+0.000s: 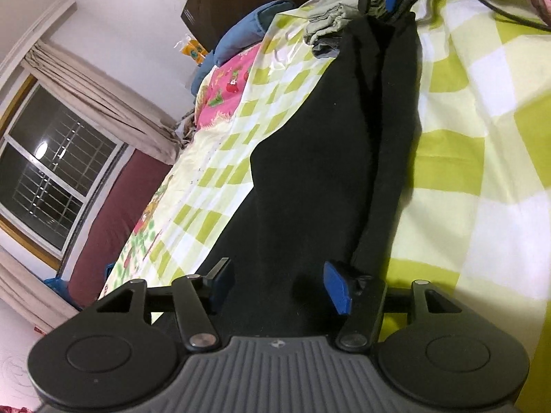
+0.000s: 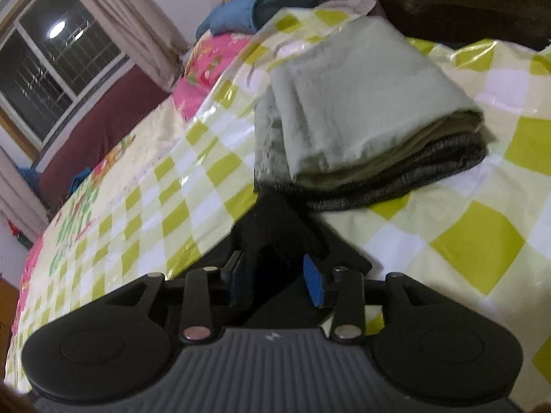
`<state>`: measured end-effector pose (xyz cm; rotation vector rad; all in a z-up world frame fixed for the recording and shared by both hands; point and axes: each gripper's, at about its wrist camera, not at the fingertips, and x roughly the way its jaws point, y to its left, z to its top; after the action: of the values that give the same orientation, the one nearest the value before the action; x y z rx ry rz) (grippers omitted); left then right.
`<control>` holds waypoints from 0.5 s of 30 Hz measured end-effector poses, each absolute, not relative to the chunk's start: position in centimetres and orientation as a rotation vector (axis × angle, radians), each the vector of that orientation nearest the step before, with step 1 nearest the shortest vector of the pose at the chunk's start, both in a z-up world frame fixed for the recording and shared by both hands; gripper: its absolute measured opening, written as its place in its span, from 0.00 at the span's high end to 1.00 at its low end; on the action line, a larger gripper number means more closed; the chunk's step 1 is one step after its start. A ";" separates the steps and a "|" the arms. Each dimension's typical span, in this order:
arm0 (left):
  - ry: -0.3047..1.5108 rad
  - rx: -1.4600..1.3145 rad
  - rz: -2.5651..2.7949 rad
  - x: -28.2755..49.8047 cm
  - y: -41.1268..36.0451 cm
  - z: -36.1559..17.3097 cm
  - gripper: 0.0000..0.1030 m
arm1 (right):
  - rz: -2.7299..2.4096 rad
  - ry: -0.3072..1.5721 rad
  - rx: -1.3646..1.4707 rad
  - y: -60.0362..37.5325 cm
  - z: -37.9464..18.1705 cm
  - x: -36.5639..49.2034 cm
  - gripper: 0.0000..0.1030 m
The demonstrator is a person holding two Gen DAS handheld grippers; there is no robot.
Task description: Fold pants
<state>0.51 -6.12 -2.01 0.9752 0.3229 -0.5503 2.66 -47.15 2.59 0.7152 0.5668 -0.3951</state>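
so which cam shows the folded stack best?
Right wrist: the folded stack fills the frame, with grey-green layers over a dark one. Left wrist shows it small and far, partly behind the black pants.

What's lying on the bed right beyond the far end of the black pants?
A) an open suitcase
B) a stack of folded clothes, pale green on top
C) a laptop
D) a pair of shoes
B: in the right wrist view a stack of folded clothes, pale green on top with darker grey layers beneath, sits on the checkered sheet just past the black pants.
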 end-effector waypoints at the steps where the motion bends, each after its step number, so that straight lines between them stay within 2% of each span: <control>1: 0.334 0.961 -0.548 0.8 -6.2 -1.9 0.33 | -0.403 0.547 0.702 -47.3 2.9 2.4 0.62; 3: 0.368 0.928 -0.542 1.8 -6.1 -1.4 0.54 | -0.420 0.537 0.675 -47.7 3.3 2.6 0.62; 5: 0.413 0.876 -0.525 3.1 -5.6 -0.8 0.66 | -0.428 0.556 0.660 -48.3 3.2 3.3 0.61; 9: 0.485 0.723 -0.487 5.8 -3.9 1.5 0.73 | -0.410 0.596 0.687 -49.6 2.3 5.0 0.61; 11: 0.498 0.696 -0.479 6.3 -3.5 2.0 0.73 | -0.382 0.623 0.705 -49.9 1.6 5.9 0.60; 14: 0.474 0.692 -0.524 5.6 -3.4 2.3 0.71 | -0.354 0.658 0.672 -49.8 0.9 6.7 0.56; 15: 0.471 0.701 -0.542 5.1 -3.6 2.2 0.66 | -0.344 0.671 0.653 -49.8 0.7 6.9 0.55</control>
<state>5.09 -3.64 2.23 0.7009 0.4709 -0.5423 6.93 -49.76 0.66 0.6533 0.6710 -0.3445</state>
